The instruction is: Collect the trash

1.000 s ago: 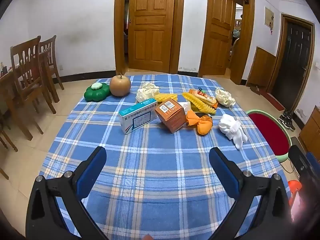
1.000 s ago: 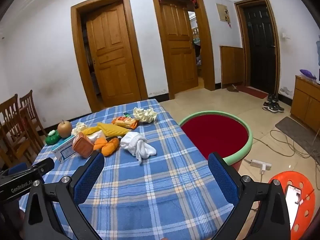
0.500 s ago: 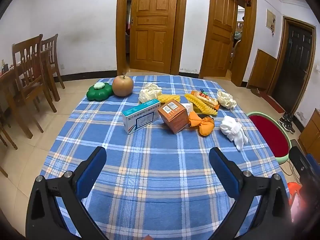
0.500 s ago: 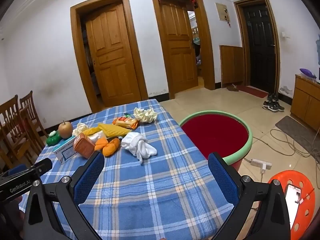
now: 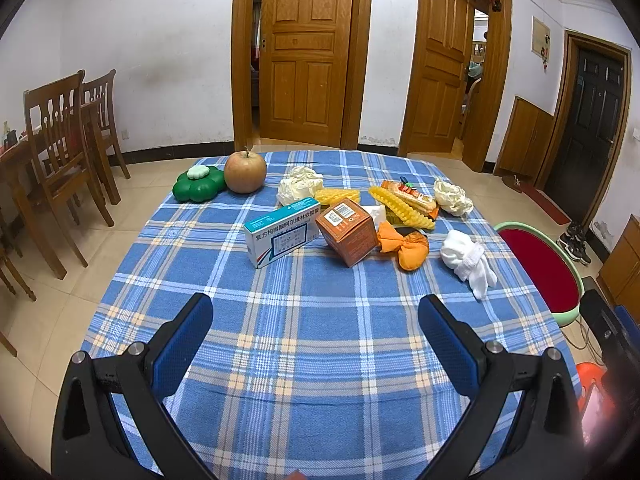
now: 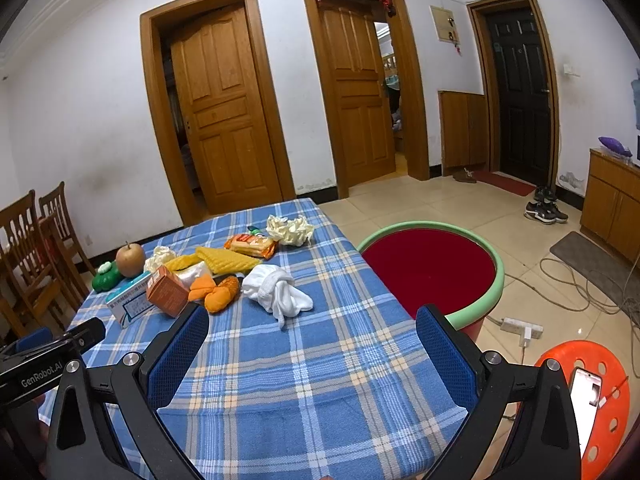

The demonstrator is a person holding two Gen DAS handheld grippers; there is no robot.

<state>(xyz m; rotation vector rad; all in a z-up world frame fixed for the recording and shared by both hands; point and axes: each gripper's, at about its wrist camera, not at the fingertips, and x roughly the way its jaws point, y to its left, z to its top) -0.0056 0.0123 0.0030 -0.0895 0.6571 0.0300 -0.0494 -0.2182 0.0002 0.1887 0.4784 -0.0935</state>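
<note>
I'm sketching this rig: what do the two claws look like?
Both alike: the left claw and right claw have black frames with silver bolts and blue textured pads. The left unit's black body reads GenRobot.AI in the right view. No cables or sleeves visible.

White walls (image 6: 80,112), beige tiled floor (image 6: 460,200), two wooden doors (image 5: 306,68), dark door (image 6: 520,92), wooden chairs (image 5: 60,128).

Both wrist views look forward across the table (image 5: 320,352), sharing its clutter
</note>
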